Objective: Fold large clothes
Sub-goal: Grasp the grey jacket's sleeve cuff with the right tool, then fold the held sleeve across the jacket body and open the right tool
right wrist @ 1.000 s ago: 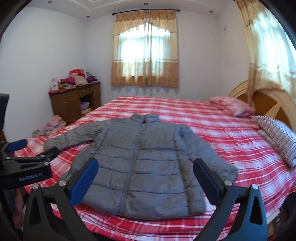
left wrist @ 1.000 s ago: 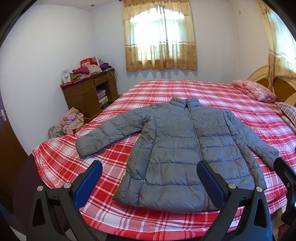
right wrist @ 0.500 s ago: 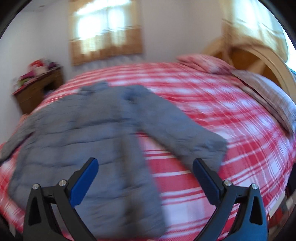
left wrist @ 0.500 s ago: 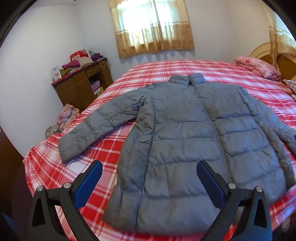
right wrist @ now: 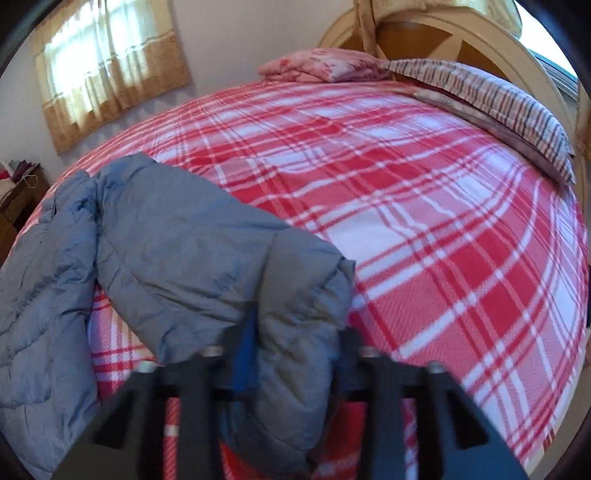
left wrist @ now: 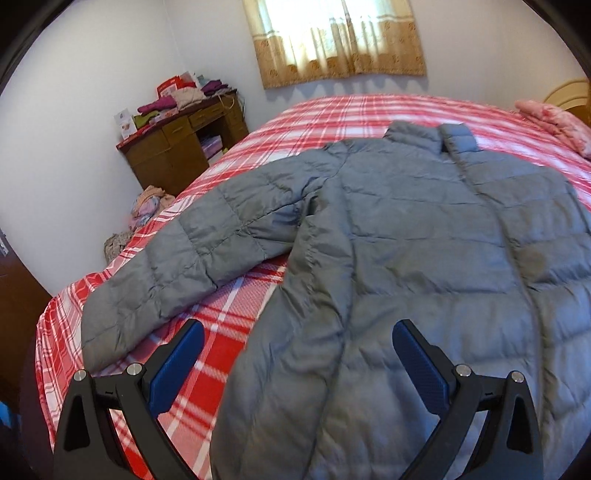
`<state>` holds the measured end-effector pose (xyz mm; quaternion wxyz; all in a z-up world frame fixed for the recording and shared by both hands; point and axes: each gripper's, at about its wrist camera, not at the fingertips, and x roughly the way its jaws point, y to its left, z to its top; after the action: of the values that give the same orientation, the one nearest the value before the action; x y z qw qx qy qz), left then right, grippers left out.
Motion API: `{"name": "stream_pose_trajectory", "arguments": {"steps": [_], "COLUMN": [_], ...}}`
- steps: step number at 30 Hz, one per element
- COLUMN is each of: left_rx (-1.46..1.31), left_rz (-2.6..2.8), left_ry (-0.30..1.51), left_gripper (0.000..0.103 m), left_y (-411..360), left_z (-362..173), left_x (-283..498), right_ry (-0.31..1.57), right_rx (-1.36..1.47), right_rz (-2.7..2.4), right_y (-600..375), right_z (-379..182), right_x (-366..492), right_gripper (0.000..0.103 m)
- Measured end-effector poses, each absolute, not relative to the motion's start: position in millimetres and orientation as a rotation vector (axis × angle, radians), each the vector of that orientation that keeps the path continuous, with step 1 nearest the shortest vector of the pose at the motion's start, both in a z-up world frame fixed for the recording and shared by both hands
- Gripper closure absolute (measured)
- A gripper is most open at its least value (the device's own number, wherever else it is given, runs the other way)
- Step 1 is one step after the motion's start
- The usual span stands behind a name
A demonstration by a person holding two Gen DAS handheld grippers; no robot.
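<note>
Right gripper (right wrist: 291,354): jaws closing, blue pads pinching the cuff end of the right sleeve (right wrist: 207,258) of a grey puffer jacket (left wrist: 424,258); padded fabric bunched between the fingers, sleeve running up and left toward the jacket body. Motion blur on the fingers.

Left gripper (left wrist: 295,350): jaws spread wide, nothing between the pads, hovering over the jacket's lower left edge, one finger above bare bedding, the other above the jacket front.

Jacket lying flat, front up, collar toward the far side, on a red-and-white plaid bedspread (right wrist: 424,221); left sleeve (left wrist: 177,266) stretched out toward the bed's left edge.

Beyond: pink folded blanket (right wrist: 325,66) and striped pillow (right wrist: 498,107) against a wooden headboard (right wrist: 443,33); tan curtains (left wrist: 340,37) over the window; wooden desk (left wrist: 177,144) piled with clothes by the wall; heap of clothes (left wrist: 147,206) on the floor beside it.
</note>
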<state>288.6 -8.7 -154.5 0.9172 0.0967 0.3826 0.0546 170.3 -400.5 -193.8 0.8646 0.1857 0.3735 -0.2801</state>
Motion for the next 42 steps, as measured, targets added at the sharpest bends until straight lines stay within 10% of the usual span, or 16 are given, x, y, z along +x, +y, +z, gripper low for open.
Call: {"name": "stream_pose_trajectory", "arguments": {"steps": [20, 42], "left_rx": [0.193, 0.181], "left_rz": [0.168, 0.187], "left_ry": [0.77, 0.739], "left_gripper": [0.001, 0.001], "left_y": [35, 53], "left_z": [-144, -140], "left_x": [340, 337], "right_ry": [0.531, 0.61], "right_rx": [0.107, -0.317], "right_rz": [-0.615, -0.192], "right_y": [-391, -156], "right_z": [-73, -156], "right_x": [270, 379], "right_gripper": [0.088, 0.088]}}
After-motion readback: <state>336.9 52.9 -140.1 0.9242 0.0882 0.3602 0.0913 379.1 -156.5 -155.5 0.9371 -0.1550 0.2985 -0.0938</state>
